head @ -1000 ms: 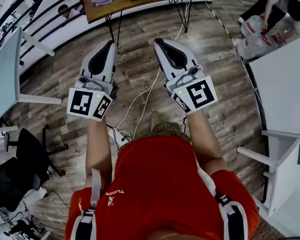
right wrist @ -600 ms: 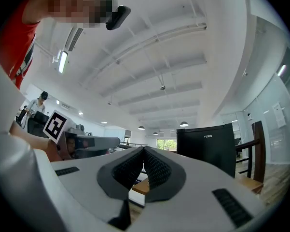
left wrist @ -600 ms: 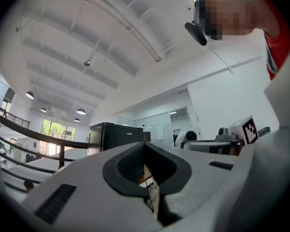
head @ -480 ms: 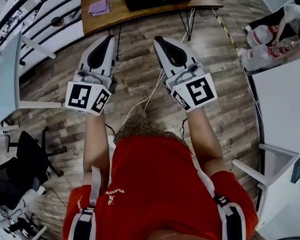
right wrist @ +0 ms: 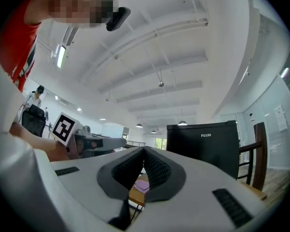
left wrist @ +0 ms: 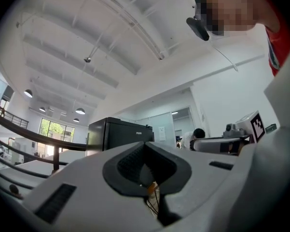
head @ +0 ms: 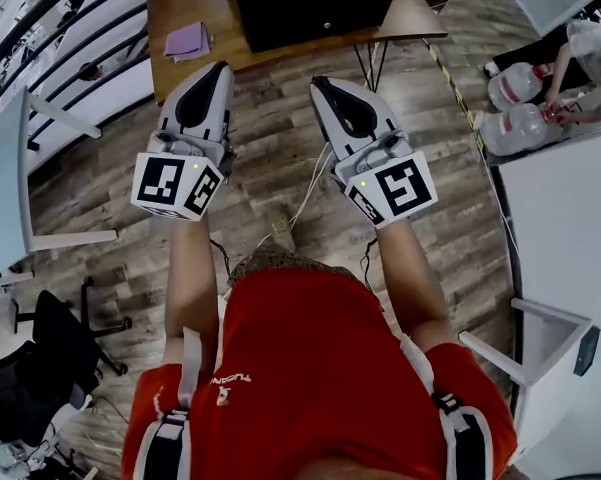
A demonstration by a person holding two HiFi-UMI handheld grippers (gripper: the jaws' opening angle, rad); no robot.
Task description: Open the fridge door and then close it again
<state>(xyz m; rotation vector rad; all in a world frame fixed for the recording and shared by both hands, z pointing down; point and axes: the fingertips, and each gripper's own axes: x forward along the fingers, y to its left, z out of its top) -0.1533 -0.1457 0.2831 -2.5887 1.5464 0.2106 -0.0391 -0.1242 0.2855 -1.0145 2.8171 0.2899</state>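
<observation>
The person holds both bare forearms stretched forward, side by side and a little apart, above a brown wood-plank floor (head: pixel 280 148). The left gripper (head: pixel 218 70), white plastic with a black-and-white marker cube at its back, and the right gripper (head: pixel 320 84), of the same make, both point ahead toward the table. Their noses are slightly raised (the gripper views show mostly ceiling). In each gripper view the two dark ribbed pads meet at the tip, so both claws are closed and hold nothing. Only a narrow slit lower down lets the background through.

The small black box-shaped fridge (head: pixel 310 3) stands on a brown wooden table (head: pixel 175 13) with thin black metal legs. It is straight in front of the grippers and well apart from them. Its face is plain matt black, with small white letters near the upper edge in the right gripper view, and the door appears closed flat against the body. A flat lilac piece (head: pixel 188 40), cloth or paper, lies on the table left of the fridge. White cables (head: pixel 305 193) run over the floor below the right gripper.
</observation>
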